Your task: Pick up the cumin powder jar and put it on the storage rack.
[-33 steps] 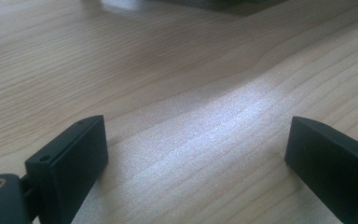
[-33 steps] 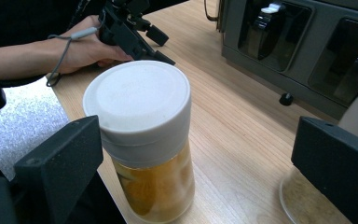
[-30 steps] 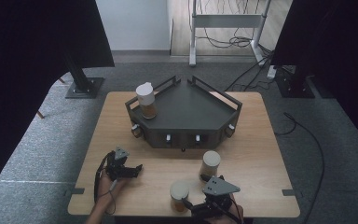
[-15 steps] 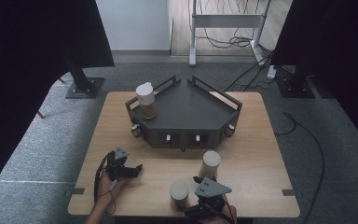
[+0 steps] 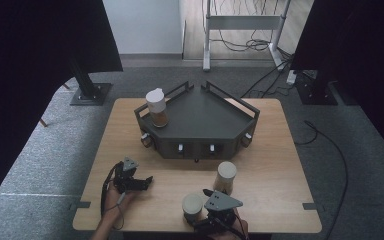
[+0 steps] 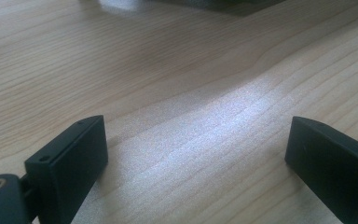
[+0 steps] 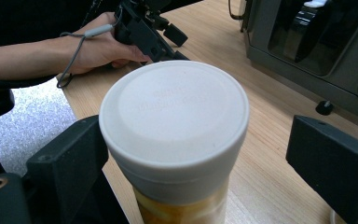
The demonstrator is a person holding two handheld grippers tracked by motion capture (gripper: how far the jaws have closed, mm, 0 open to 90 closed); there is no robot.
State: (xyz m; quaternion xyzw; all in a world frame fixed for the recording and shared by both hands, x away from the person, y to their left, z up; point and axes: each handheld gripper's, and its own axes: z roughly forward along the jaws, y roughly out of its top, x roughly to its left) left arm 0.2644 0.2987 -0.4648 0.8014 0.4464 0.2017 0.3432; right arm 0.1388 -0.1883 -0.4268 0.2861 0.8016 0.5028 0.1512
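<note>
One jar [image 5: 156, 107] sits on the rack [image 5: 200, 107]; your right gripper [image 7: 196, 154], closing but not yet gripping, straddles a jar at the surface's [image 5: 270, 150] near edge [image 7: 175, 135]; your left gripper [image 6: 193, 154] rests open.

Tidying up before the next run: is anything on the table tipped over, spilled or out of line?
Nothing stands out. All three jars stand upright with lids on: one on the black rack at its left corner, one on the table in front of the rack, one between the right gripper fingers. No spill shows on the wood.
</note>
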